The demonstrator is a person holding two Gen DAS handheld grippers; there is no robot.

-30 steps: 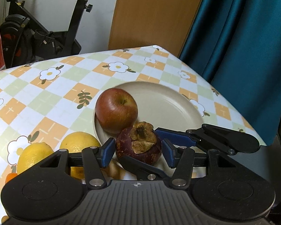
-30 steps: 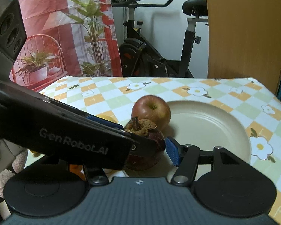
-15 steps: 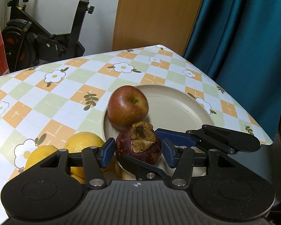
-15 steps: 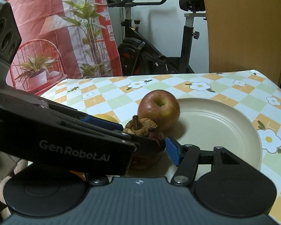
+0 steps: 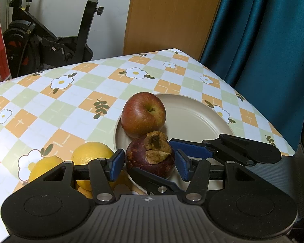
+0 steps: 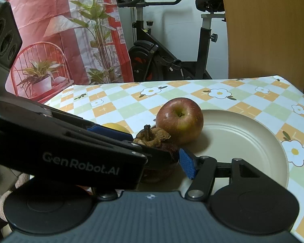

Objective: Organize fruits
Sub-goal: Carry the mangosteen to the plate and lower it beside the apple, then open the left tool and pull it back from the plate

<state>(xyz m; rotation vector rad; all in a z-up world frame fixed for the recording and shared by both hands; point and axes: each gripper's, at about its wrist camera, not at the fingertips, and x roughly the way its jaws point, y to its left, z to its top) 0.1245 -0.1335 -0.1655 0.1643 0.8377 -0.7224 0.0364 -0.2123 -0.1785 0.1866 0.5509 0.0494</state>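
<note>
The room behind holds a teal curtain [image 5: 263,50], a wooden panel [image 5: 168,16] and an exercise bike [image 6: 172,60]. The worktop [image 5: 50,109] wears a checked cloth printed with daisies, which gives round fruit a flat, slightly grippy bed.

A beige plate [image 5: 192,119] sits on it as the collecting place. A red apple [image 5: 142,114] stands upright on the plate's left side. Two yellow citrus fruits [image 5: 91,154] lie on the cloth just left of the plate, seemingly waiting their turn.

The mangosteen [image 5: 150,160] is at the plate's near-left rim, just in front of the apple. The left gripper [image 5: 150,166] has its fingers pinching the mangosteen's sides. The right gripper [image 6: 162,162] straddles the same fruit; its fingers have just been spreading, and the one pad in view stands just off the skin. This looks like a hand-off or a steadied set-down onto the plate.
</note>
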